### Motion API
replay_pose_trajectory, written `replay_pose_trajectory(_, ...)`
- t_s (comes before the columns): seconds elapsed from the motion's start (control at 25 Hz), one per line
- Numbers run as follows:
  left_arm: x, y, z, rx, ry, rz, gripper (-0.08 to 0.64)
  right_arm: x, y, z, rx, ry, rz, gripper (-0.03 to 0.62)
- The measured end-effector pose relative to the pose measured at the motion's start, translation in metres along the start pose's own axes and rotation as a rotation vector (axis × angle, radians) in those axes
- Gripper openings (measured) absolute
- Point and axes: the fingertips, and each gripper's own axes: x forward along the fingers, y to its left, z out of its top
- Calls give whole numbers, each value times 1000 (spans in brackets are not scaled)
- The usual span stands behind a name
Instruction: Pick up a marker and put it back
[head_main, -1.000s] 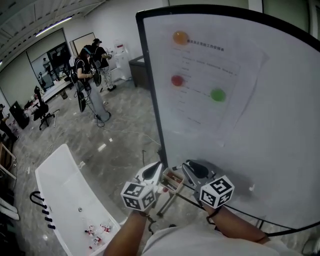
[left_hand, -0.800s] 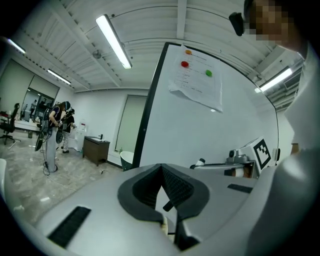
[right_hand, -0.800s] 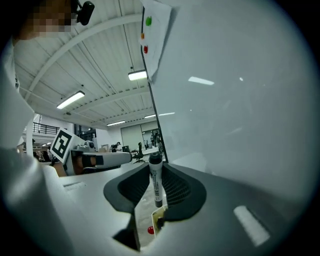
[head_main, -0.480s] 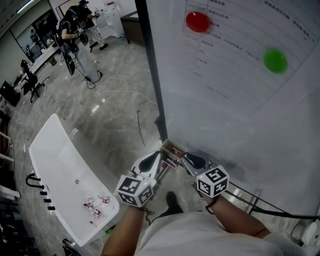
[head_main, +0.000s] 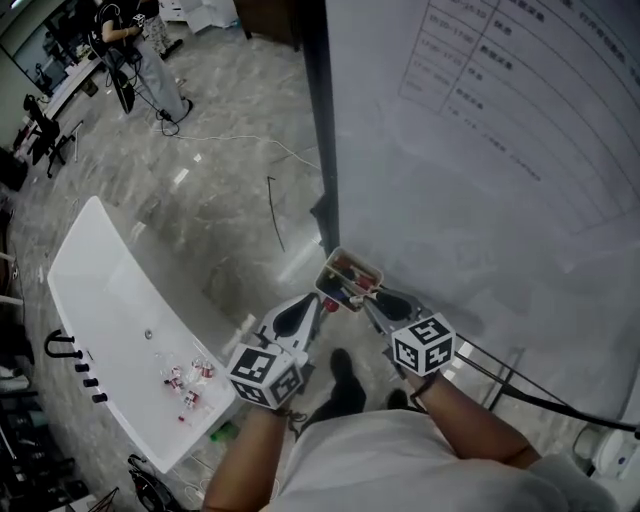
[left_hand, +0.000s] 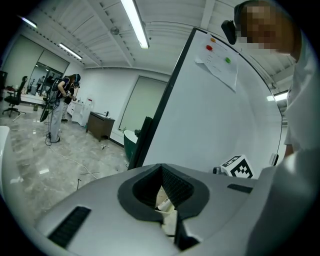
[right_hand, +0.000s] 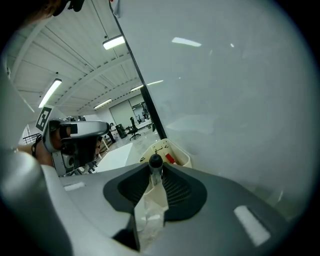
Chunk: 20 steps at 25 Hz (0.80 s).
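A marker (right_hand: 155, 163) with a black cap stands between the pads of my right gripper (right_hand: 156, 175), which grips it while its jaws are opening. Just beyond the tip hangs a cream tray (right_hand: 183, 158) fixed at the lower edge of the whiteboard (head_main: 480, 200), with a red item inside. In the head view the tray (head_main: 326, 281) holds several markers, and my right gripper (head_main: 366, 300) reaches it from below. My left gripper (head_main: 321, 301) sits close beside the tray's left end, and its jaws (left_hand: 170, 215) look shut with nothing between them.
A long white tub (head_main: 110, 320) lies on the grey floor at the left, with small red and white items in it. A cable (head_main: 275, 205) trails across the floor. A person (head_main: 140, 50) stands far off. The whiteboard's black frame (head_main: 322, 120) rises just left of the tray.
The head view has tilted down and moved closer to the board, so the coloured magnets have left the picture. Both grippers have stayed at the tray, drawing slightly nearer to it.
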Motion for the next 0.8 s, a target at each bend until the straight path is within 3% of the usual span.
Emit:
replay_pose_trajectory(0.24, 3, -6, 10, 5, -12, -17, 5, -6, 0, 13, -4, -20, -5, 100)
replay_pose_trajectory(0.44, 7, -19, 38, 53, -51, -42, 5, -23, 1, 52, -51, -99, -16, 100)
replay_pose_trajectory(0.64, 7, -43, 78, 112, -116, -68, 5, -48, 20, 105, -142, -198, 16, 86)
replay_pose_trajectory(0.8, 2, -64, 106, 162, -161, -79, 5, -76, 54, 151, -277, -287, 38, 66)
